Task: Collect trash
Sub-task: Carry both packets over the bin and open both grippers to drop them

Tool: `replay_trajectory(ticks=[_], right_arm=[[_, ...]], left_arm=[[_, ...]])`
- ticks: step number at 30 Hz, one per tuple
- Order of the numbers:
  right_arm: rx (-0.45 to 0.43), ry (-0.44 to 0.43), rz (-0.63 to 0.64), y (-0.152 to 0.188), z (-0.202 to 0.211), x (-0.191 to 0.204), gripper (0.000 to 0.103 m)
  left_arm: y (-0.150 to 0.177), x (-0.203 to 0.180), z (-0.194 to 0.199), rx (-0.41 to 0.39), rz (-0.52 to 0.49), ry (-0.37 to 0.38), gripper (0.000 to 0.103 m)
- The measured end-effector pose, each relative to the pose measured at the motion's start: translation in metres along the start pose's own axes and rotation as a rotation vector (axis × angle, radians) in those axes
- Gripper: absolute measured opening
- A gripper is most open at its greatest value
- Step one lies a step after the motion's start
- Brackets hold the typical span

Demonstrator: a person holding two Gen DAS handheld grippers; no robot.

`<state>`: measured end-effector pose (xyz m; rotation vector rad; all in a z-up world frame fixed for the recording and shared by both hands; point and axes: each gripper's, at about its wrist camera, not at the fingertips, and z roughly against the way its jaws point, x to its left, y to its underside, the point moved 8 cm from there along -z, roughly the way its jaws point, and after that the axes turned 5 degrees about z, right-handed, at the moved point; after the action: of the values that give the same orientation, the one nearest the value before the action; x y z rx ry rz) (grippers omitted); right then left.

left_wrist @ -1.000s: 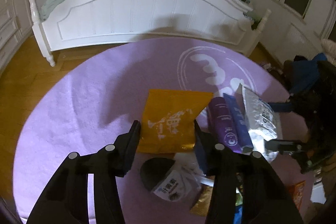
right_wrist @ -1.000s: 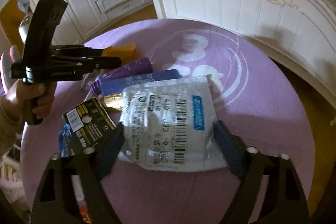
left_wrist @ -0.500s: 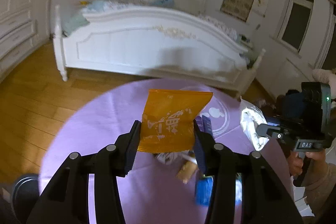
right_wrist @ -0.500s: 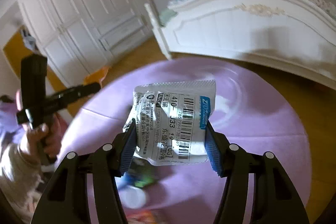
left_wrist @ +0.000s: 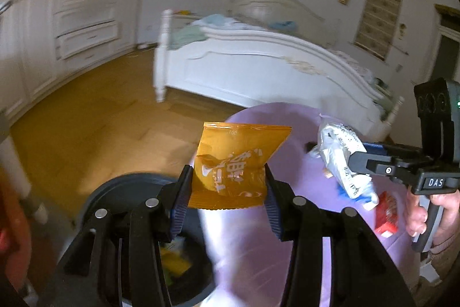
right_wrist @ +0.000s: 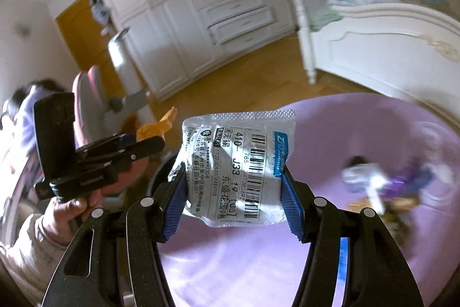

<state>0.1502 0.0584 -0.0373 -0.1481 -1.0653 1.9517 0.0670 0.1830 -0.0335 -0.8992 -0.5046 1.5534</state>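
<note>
Orange packet [left_wrist: 233, 166] with white lettering. Silver-white mailer pouch [right_wrist: 238, 169]: black barcodes, black print, blue label strip at one edge. Black grippers, blue ribbed pads [right_wrist: 290, 206]. Pale purple round rug [right_wrist: 359, 134]. Dark grey bin [left_wrist: 120, 192], yellow scrap inside. Red-and-white box [left_wrist: 386, 216] on rug. White bed frame [left_wrist: 258, 71], cream carved trim. White wardrobe [right_wrist: 201, 5]. Honey-brown wood floor [left_wrist: 86, 123].

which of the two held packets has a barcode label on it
The silver-white courier packet clamped in the right claw: it carries black barcodes and a blue strip. The orange snack packet in the left claw shows only white lettering.
</note>
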Motion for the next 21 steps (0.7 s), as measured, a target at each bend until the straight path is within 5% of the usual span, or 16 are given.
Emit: replay_trajectory(ticks=[12, 21], right_arm=[[0.180, -0.057, 0.098, -0.002, -0.113, 0.101, 0.059], [0.258, -0.028, 0.145, 0.007, -0.160, 0.117, 0.060]], left_arm=[[0.056, 0.101, 0.011, 0.060, 0.170, -0.104, 0.046], [0.087, 0.133, -0.008, 0.129, 0.225, -0.118, 0.046]])
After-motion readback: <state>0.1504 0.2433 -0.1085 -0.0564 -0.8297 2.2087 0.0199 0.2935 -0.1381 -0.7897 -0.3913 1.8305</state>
